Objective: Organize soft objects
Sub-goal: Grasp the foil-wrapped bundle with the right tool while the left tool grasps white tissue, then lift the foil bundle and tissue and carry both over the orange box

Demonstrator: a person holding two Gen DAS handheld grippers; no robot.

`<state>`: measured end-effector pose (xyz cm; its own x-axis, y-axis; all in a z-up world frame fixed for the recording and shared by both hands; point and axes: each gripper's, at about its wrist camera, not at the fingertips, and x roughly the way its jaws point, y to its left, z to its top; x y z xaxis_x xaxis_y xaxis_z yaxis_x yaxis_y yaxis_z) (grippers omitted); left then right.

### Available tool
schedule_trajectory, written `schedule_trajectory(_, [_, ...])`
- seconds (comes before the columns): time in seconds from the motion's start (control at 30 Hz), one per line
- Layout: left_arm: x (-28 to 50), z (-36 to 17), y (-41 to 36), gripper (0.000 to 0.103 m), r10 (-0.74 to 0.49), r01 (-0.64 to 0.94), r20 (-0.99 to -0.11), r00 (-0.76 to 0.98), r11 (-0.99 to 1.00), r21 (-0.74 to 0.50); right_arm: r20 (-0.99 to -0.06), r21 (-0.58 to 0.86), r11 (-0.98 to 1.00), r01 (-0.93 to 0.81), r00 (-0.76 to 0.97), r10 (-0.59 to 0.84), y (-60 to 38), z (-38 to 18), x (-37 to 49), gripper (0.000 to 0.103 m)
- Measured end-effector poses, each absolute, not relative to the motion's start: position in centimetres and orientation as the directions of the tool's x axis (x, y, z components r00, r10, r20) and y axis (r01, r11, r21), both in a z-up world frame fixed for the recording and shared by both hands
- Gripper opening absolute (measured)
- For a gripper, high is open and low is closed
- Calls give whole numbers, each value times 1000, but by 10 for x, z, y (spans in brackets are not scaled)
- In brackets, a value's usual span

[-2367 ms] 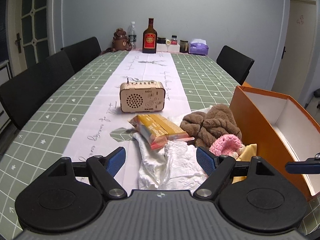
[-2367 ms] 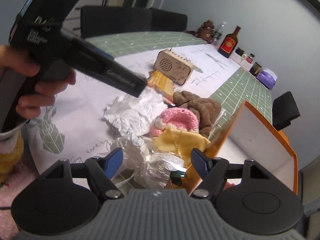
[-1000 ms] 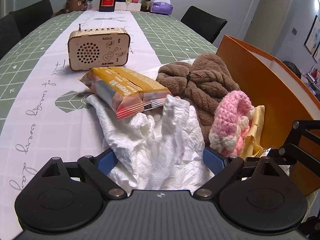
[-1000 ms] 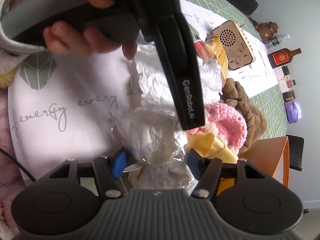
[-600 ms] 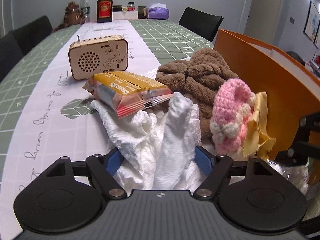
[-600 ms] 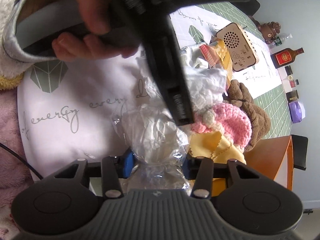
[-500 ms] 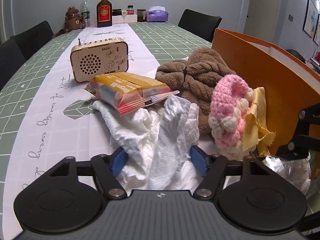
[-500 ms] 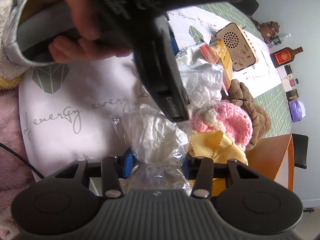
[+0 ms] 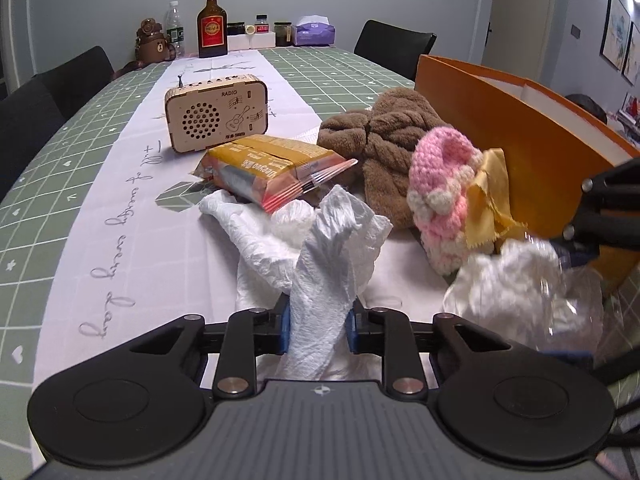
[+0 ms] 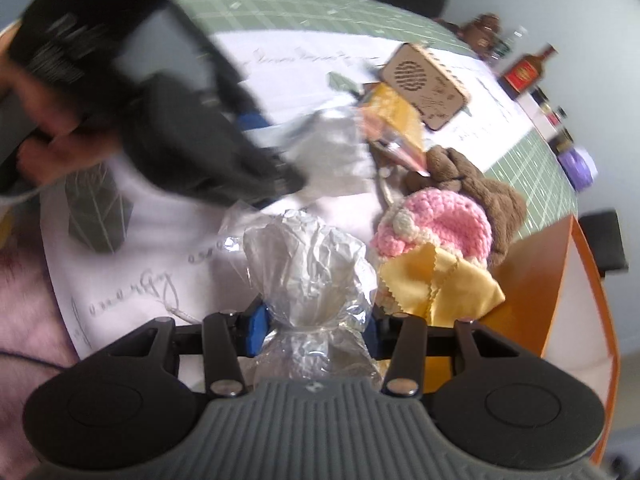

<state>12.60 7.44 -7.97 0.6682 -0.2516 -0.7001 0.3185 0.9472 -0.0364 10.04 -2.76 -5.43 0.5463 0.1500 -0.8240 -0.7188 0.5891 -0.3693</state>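
My left gripper (image 9: 318, 326) is shut on a crumpled white cloth (image 9: 320, 256) that trails away over the table runner. My right gripper (image 10: 314, 326) is shut on a clear plastic bag of white stuffing (image 10: 308, 264); the bag also shows in the left wrist view (image 9: 520, 292). A pink crocheted hat (image 9: 442, 184), a yellow cloth (image 9: 486, 204) and a brown plush towel (image 9: 384, 140) lie beside an open orange box (image 9: 520, 128). In the right wrist view the hat (image 10: 440, 216), yellow cloth (image 10: 436, 280) and box (image 10: 560, 280) sit just ahead.
A yellow snack packet (image 9: 268, 168) rests on the white cloth. A wooden radio (image 9: 216, 112) stands behind it. Bottles, jars and a tissue box (image 9: 314, 34) stand at the far end. Black chairs ring the green checked table (image 9: 48, 152).
My left gripper has closed on the white cloth and drawn it back. My right gripper stays shut on the plastic bag and has swung, with the left gripper now farther up-left in its view.
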Motion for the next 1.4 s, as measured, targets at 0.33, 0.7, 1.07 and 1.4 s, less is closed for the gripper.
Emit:
schedule_trajectory(0.33, [104, -64, 95, 93, -173, 250, -705, 688, 968, 7, -739, -257, 832, -491, 655, 158, -46, -55, 95, 46])
schedule_trajectory(0.7, [142, -68, 103, 95, -113, 198, -703, 702, 979, 39, -721, -180, 875, -450, 665, 194, -53, -57, 94, 47])
schedule_trajectory(1.07, [154, -78, 111, 24, -153, 181, -648, 746, 983, -24, -716, -159, 874, -460, 663, 218, -54, -59, 89, 47])
schedule_trajectory(1.4, [145, -71, 110, 20, -119, 137, -641, 758, 990, -22, -712, -106, 870, -481, 648, 271, -57, -56, 88, 45])
